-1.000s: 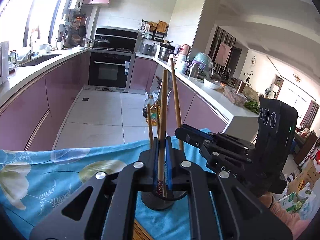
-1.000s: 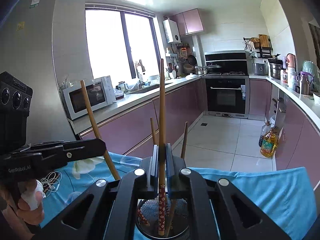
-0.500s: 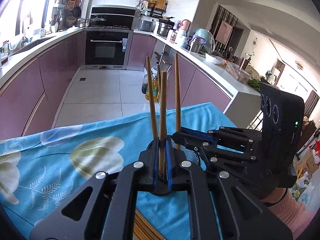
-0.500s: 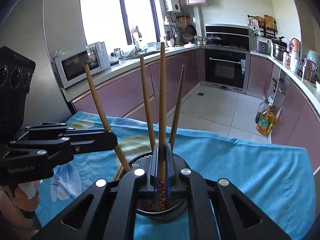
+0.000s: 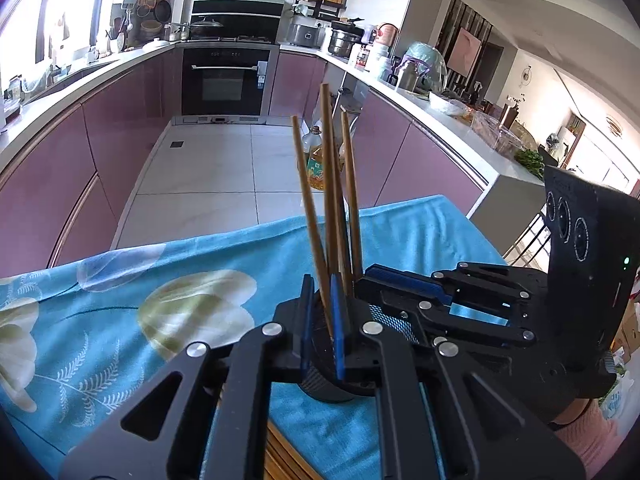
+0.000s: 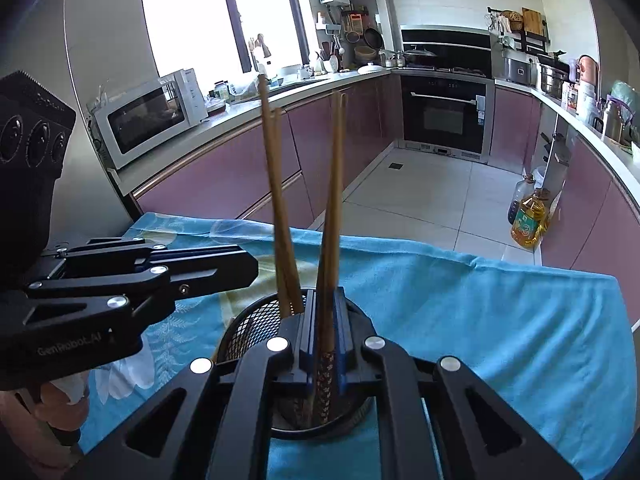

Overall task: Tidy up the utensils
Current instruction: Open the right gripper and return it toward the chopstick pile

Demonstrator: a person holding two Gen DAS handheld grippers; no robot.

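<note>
Left wrist view: left gripper (image 5: 320, 312) low over a black mesh cup (image 5: 332, 384) on a blue floral cloth (image 5: 120, 320).
Left gripper: jaws pressed together, pinching one chopstick (image 5: 329, 200) that stands nearly upright, its lower end down in the cup.
Right gripper (image 6: 323, 336): jaws starting to part; a chopstick (image 6: 334, 216) with a patterned lower end stands between the pads, contact not clear.
Right gripper, seen from left: comes in from the right (image 5: 404, 292), tips over the cup's rim.
Left gripper, seen from right: reaches in from the left (image 6: 240, 268), just beside the cup (image 6: 248, 328).
Chopsticks: four in all, every lower end in the cup, tops fanned apart.
Cup: near edge of the table, on the cloth.
Far: purple cabinets (image 6: 224, 176), oven (image 5: 228, 80), oil bottle (image 6: 528, 220) on the floor.
</note>
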